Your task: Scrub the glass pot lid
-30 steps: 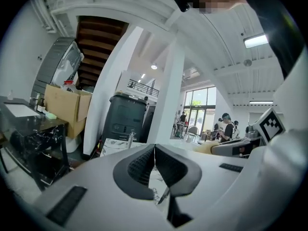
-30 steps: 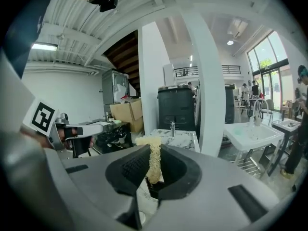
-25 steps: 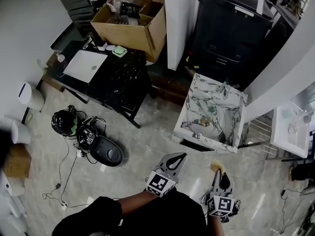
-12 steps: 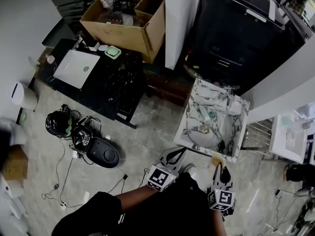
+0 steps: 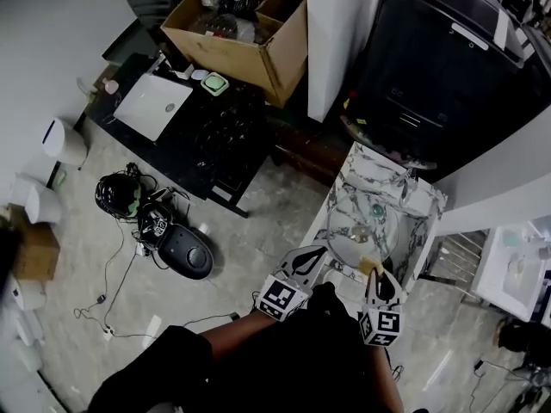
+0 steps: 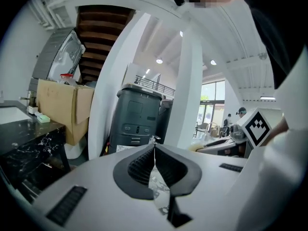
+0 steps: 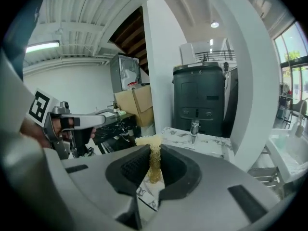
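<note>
While the glass pot lid [image 5: 349, 231] lay flat on the marble tabletop [image 5: 415, 198], the right claw [image 5: 375, 275] hung at its near edge, jaws pressed onto a yellow sponge [image 5: 370, 265] that stuck out past their tips. Whether the sponge touched the glass could not be told. The right gripper view showed that sponge [image 7: 153, 160] squeezed thin between the black pads, with the tabletop [image 7: 211, 139] and a small tap [image 7: 194, 127] beyond. The left claw [image 5: 315, 257] sat just beside the lid's near-left rim, jaws pressed together on nothing [image 6: 154, 150]. Farther off stood a white pillar [image 5: 331, 33], a dark cabinet [image 5: 439, 76] and a cardboard box [image 5: 250, 46].
</note>
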`<state>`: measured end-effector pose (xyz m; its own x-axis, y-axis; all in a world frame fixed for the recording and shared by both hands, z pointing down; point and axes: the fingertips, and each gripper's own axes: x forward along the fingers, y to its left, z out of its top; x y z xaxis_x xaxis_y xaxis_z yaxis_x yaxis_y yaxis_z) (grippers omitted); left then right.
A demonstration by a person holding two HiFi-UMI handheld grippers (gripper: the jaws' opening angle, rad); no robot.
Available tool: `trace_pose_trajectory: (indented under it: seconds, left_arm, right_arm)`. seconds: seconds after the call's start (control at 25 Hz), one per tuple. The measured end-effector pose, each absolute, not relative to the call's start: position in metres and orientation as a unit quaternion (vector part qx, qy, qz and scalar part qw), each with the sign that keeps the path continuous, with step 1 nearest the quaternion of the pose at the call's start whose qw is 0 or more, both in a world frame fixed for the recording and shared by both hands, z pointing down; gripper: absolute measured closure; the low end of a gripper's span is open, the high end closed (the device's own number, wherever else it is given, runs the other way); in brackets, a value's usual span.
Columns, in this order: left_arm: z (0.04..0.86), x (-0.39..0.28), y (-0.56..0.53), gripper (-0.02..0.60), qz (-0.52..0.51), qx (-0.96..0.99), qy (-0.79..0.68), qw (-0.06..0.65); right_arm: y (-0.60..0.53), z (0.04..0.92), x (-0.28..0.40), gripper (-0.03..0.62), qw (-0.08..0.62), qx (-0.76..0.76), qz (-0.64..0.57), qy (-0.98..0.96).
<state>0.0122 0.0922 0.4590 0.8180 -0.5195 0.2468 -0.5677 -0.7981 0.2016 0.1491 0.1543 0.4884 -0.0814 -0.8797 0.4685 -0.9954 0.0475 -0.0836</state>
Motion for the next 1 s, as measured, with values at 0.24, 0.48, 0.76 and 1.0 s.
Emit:
trace_pose_trajectory:
  seconds: [0.24,0.48,0.76,1.0]
  left_arm:
    - [0.484,0.037,0.070,0.565,0.110,0.926,-0.335,0.137]
    - [0.499,0.047,0.062,0.565,0.114,0.905,-0.380,0.153]
    - [0.522,0.051,0.050,0.565,0.122,0.894,-0.395,0.173]
    - [0.540,0.049,0.039,0.565,0.125,0.888,-0.400,0.188]
  right_arm:
    - [0.117,0.533,0.177,0.531,0.170,0.598,0.199,-0.758]
    - [0.092,0.573,0.191,0.531,0.193,0.537,0.228,-0.789]
    - [0.062,0.630,0.165,0.531,0.234,0.481,0.254,-0.806]
    - [0.047,0.687,0.134,0.531,0.313,0.418,0.252,-0.815]
